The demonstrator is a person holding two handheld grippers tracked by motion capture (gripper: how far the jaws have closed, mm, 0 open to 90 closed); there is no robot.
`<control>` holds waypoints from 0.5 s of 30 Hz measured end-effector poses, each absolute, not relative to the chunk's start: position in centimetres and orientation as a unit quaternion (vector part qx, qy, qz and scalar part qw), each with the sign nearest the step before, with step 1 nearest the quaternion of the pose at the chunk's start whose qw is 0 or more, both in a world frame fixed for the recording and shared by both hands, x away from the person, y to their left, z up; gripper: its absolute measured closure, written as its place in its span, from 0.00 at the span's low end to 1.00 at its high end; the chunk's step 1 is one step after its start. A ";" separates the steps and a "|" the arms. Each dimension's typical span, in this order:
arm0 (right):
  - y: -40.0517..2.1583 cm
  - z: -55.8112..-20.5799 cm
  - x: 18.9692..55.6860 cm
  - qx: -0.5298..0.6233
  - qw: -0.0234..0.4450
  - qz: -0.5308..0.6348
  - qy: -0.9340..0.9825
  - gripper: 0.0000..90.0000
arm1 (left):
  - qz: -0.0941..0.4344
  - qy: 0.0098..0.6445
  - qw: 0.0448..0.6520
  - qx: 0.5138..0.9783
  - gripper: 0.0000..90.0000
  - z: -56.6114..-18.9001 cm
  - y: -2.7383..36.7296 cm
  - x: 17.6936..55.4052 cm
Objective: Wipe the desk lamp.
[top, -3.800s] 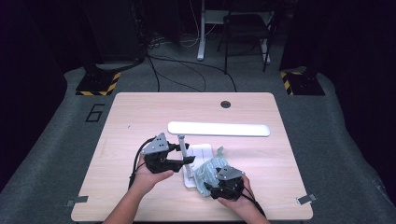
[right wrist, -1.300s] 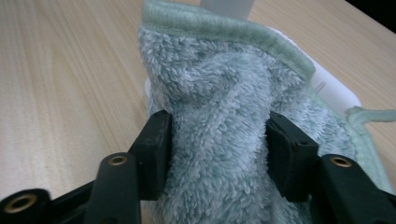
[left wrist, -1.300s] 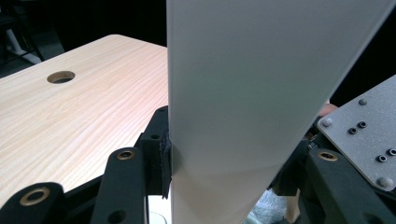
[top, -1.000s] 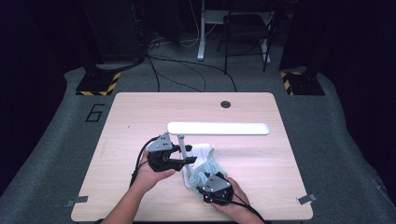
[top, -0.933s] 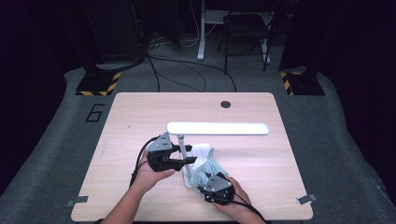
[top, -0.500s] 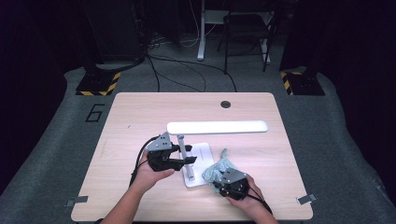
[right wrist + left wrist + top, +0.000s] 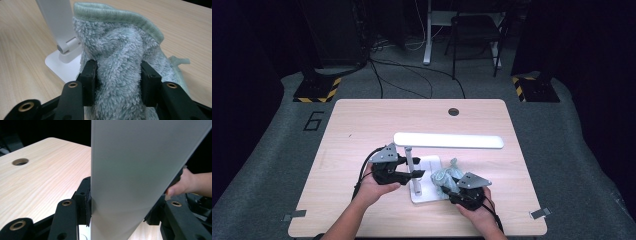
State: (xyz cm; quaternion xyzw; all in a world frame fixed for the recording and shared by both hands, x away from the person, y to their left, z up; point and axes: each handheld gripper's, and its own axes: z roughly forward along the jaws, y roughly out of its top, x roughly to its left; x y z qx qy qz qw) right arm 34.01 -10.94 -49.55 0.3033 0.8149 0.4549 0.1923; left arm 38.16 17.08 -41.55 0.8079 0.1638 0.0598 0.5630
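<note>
The white desk lamp with its flat square base, slim upright post and long bar-shaped head point(image 7: 448, 140) stands near the front middle of the pale wooden table point(image 7: 362, 120). A fluffy pale-green terry cloth point(image 7: 447, 177) lies bunched on the right part of the lamp's base, just beside the foot of the post. The work in hand looks like wiping the lamp down: the cloth is at the base, so the base seems to be the part being cleaned at present, and nothing in the pictures tells how clean any part already is. By my judgement the post and the long head are likely left to do.

The left gripper point(image 7: 404, 172) steadies the lamp. Its black jaws clamp the white post from both sides, and in the left gripper view the post fills the space between the pads point(image 7: 86, 202). The left hand point(image 7: 374, 185) holds that gripper level, pointing to the right across the table.

The right gripper point(image 7: 117, 82) grips the cloth, its jaws pressed into a thick fold of the pile; they have just been shifting their width on it. The right hand point(image 7: 474, 210) sits at the table's front edge, the gripper pointing forward and slightly left toward the lamp's base.
</note>
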 end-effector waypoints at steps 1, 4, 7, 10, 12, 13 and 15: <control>-10.5 -49.8 34.0 0.303 0.189 0.445 0.821 0.58 | 0.055 0.157 0.561 0.811 0.57 -41.5 17.1 38.1; -9.5 -51.0 34.3 0.309 0.185 0.418 0.834 0.49 | 0.055 0.158 0.564 0.809 0.57 -41.6 17.0 37.9; -10.0 -50.8 34.5 0.321 0.174 0.430 0.825 0.44 | 0.049 0.157 0.569 0.806 0.56 -41.6 17.1 37.9; -10.6 -50.6 34.2 0.320 0.181 0.433 0.823 0.44 | 0.048 0.156 0.570 0.806 0.56 -41.7 17.1 37.8; -10.6 -50.7 34.3 0.316 0.182 0.430 0.826 0.48 | 0.048 0.153 0.570 0.806 0.56 -41.7 17.0 37.8; -10.5 -50.8 34.2 0.318 0.182 0.425 0.828 0.52 | 0.049 0.152 0.568 0.807 0.56 -41.6 17.0 37.7; -10.4 -50.9 34.3 0.322 0.185 0.419 0.829 0.56 | 0.050 0.151 0.567 0.808 0.56 -41.6 16.9 37.7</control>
